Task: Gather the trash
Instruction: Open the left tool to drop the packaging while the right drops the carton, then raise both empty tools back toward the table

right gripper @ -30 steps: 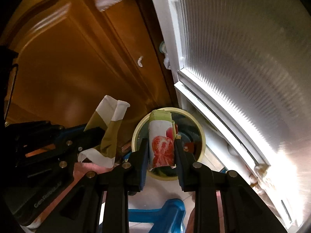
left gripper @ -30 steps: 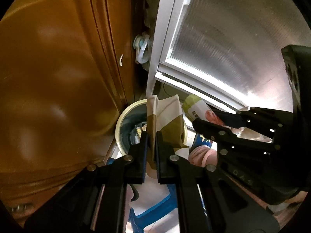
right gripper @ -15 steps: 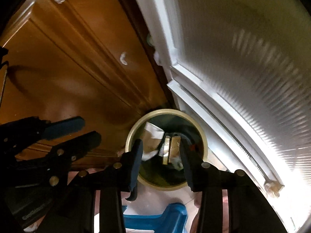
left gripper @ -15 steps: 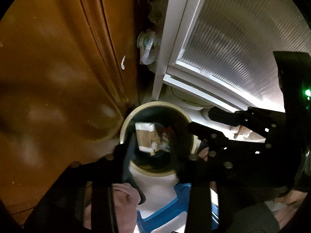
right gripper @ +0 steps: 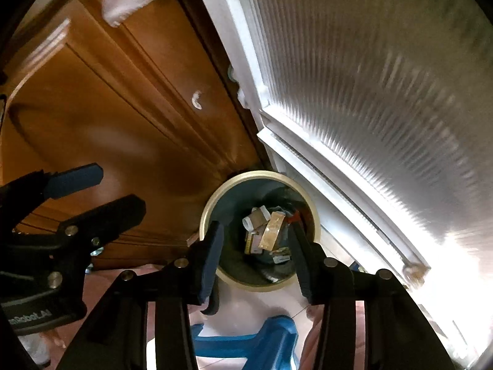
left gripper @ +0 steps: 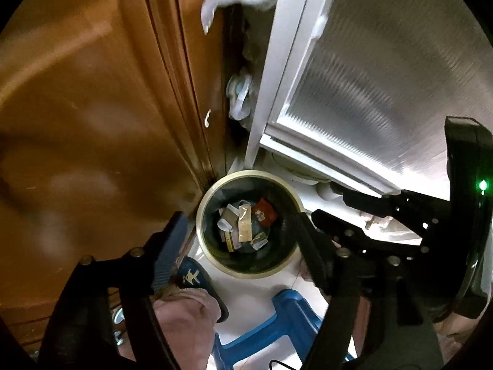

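Note:
A round trash bin with a cream rim [left gripper: 215,262] stands on the floor in the corner between a wooden door and a white glass door; it also shows in the right wrist view [right gripper: 205,212]. Several wrappers and small cartons [left gripper: 243,226] lie at its bottom, also seen in the right wrist view [right gripper: 268,231]. My left gripper [left gripper: 237,234] is open and empty above the bin. My right gripper [right gripper: 257,246] is open and empty above the bin too. Each gripper shows in the other's view, the right one [left gripper: 363,215] and the left one [right gripper: 92,194].
A brown wooden door [left gripper: 92,123] is at the left. A white-framed ribbed glass door [left gripper: 385,77] is at the right. A blue plastic stool [left gripper: 277,333] stands on the pale floor just before the bin. A blue slipper and a foot [left gripper: 194,280] are beside the bin.
One second ago my left gripper held a brown-and-white wrapper and my right a carton with a red fruit print. Both opened and the items dropped into the bin. The jaws have since spread wider.

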{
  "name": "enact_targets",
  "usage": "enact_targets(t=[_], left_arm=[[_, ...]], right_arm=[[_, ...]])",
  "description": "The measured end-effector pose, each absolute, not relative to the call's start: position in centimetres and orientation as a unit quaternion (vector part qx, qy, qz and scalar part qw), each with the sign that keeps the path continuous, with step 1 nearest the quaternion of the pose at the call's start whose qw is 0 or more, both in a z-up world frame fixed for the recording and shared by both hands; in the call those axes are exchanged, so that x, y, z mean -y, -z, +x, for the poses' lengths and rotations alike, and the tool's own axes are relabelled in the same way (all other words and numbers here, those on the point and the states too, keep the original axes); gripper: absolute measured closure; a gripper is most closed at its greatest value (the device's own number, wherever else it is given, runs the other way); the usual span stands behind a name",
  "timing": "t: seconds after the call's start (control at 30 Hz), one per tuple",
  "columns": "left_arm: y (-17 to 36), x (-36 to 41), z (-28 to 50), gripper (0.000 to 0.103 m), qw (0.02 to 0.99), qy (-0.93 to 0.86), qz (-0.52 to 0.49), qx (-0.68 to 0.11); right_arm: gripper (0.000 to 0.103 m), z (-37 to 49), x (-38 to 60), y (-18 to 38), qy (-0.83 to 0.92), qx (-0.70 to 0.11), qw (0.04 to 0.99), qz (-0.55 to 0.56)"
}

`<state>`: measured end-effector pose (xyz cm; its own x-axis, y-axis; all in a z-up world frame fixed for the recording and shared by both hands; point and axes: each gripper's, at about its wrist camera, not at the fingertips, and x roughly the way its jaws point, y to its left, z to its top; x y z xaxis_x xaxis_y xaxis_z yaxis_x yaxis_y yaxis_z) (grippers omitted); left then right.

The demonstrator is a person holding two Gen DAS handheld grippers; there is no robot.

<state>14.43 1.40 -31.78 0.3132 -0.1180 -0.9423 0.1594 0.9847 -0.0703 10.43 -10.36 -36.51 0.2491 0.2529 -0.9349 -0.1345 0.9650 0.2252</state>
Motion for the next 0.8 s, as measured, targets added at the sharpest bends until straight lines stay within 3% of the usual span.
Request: enact_targets(t=[0.07,0.27,0.37,0.8], left_arm=[[30.8,-1.4,14.1,0.020,0.808,0.089,0.014,-0.582],[26.5,-1.3,12.0,0.019,0.816,0.111,-0.010,-0.567],[24.3,-1.4,10.7,0.010,0.823,0.117,-0.020,-0.556],[17.2,-2.2,5.5,0.010,0.846,0.124,-0.007,-0.519]], right_arm=[[0.055,9.7,10.3,35.1,-0.124,-0.593,0.795,0.047],[0.053,7.1,10.4,30.2,-0.126,-0.569,0.812,0.037],[0.052,5.6,10.5,27.5,-0.127,-0.556,0.821,0.033],[0.049,0.5,10.4,18.8,-0.120,-0.493,0.862,0.001]])
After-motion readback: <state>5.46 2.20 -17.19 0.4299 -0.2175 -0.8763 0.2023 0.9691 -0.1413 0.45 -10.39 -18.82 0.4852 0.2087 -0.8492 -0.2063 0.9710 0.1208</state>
